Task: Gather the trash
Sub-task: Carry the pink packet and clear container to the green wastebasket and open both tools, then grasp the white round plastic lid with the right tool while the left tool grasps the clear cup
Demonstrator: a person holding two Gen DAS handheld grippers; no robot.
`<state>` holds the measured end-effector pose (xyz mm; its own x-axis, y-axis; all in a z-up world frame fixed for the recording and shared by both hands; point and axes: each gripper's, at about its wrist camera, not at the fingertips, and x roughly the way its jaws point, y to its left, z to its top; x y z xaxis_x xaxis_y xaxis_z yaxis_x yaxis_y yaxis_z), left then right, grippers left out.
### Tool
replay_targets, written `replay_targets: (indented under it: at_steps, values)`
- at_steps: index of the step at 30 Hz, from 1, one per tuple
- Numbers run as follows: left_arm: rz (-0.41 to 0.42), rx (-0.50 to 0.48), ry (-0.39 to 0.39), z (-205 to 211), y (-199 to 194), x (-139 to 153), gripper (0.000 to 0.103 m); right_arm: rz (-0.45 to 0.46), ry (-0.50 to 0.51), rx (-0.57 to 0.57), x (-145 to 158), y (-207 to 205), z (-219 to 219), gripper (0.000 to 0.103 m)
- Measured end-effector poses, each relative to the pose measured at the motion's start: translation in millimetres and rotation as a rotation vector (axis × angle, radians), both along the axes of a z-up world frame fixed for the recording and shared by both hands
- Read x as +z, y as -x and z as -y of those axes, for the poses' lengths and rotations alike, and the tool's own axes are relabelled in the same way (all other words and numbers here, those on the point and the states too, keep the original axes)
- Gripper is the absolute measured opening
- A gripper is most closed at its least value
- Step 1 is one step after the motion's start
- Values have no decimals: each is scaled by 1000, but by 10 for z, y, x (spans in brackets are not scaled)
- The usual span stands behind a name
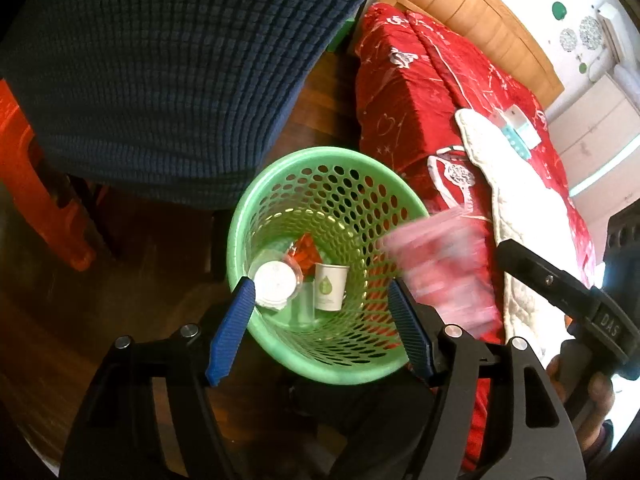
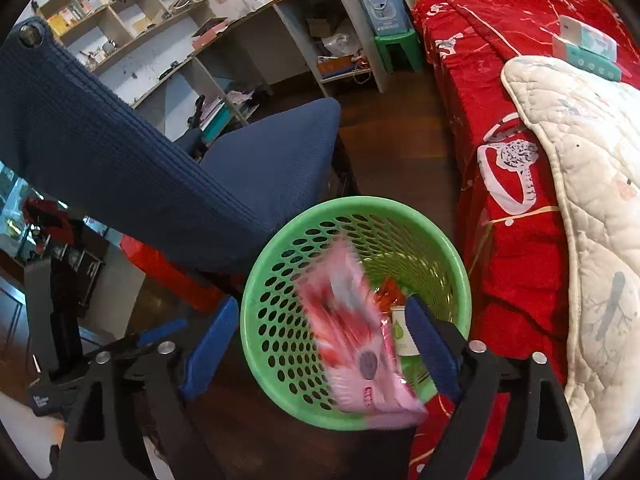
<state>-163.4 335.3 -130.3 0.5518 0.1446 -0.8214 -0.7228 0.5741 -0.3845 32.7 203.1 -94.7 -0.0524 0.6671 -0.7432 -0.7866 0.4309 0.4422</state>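
A green perforated waste basket (image 1: pixel 280 184) stands on the dark wood floor beside the bed; it also shows in the right wrist view (image 2: pixel 280 264). Inside lie a white paper cup (image 1: pixel 330 286), a clear lidded cup (image 1: pixel 274 282) and an orange wrapper (image 1: pixel 306 254). A pink and red wrapper (image 2: pixel 356 336), blurred by motion, is in the air over the basket's rim between my right fingers, touching neither; it also shows in the left wrist view (image 1: pixel 440 264). My right gripper (image 2: pixel 324 340) is open above the basket. My left gripper (image 1: pixel 324 320) is open and empty over the basket.
A blue fabric office chair (image 2: pixel 120 152) stands close on the left of the basket. A bed with a red cover (image 2: pixel 500 120) and a white quilt (image 2: pixel 592 200) is on the right. An orange stool (image 1: pixel 36 184), a desk with shelves (image 2: pixel 240 40) and a green stool (image 2: pixel 396 48) are farther off.
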Motion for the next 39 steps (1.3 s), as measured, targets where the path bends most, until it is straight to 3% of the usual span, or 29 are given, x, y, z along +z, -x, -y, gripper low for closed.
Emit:
replay_targets:
  at_steps: [6, 14, 26, 39]
  values:
    - [5, -15, -3, 61, -58, 37, 70, 22, 1, -22, 52, -40, 190, 84]
    - [15, -65, -21, 247, -257, 132, 71, 70, 8, -133, 142, -224, 843, 87]
    - [18, -184, -27, 664, -713, 236, 73, 209, 89, -392, 290, -621, 2247, 91]
    - [16, -337, -43, 1255, -1332, 364, 74, 334, 281, -713, 259, -1165, 3922, 92]
